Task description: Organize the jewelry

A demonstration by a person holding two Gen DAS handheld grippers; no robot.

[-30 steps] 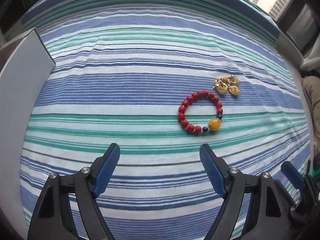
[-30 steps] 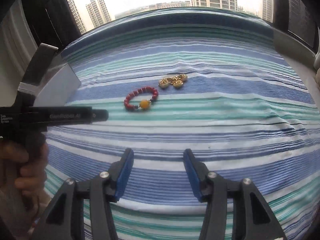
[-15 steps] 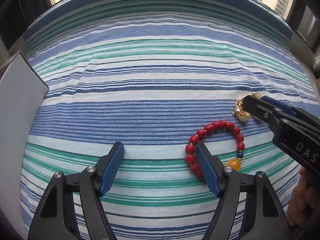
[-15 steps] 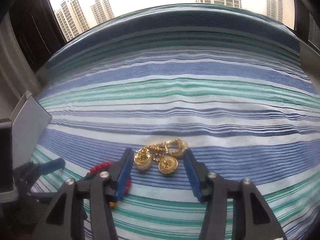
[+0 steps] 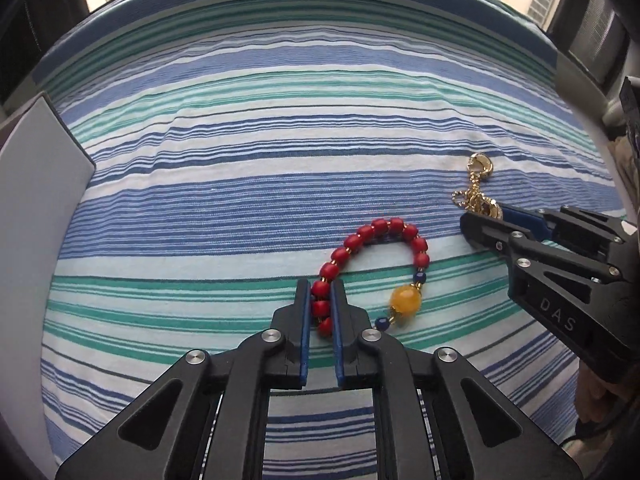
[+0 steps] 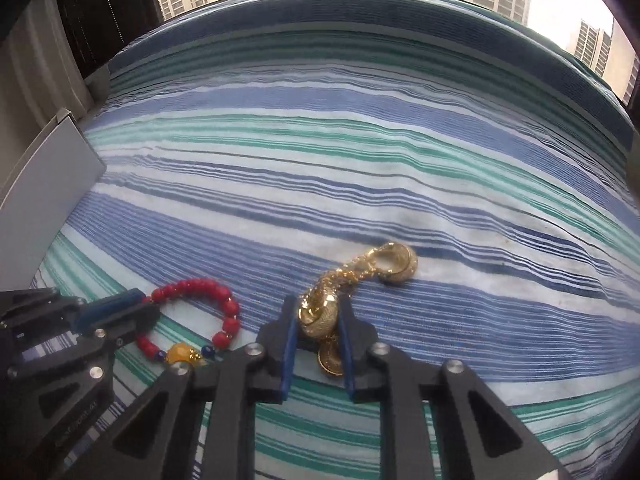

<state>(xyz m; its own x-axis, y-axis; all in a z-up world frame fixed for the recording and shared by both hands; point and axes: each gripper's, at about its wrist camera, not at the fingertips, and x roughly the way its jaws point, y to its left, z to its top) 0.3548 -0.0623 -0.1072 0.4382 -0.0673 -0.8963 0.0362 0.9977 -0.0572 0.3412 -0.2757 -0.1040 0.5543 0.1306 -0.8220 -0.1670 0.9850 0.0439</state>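
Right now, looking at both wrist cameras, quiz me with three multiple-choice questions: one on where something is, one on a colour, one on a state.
1. Where does the grey box sit, in the left wrist view?
A. left edge
B. right edge
C. centre

2. What colour is the bracelet's big bead?
A. green
B. amber
C. white

3. How is the left gripper?
A. wide open
B. shut on the red bead bracelet
C. shut on nothing

Answers:
1 A, it borders the striped cloth at left.
2 B, amber among red beads.
3 B, beads sit pinched between its fingers.

We see broad bare blue-green striped cloth (image 5: 280,152) ahead, flat grey box (image 5: 36,208) blocking our left edge.
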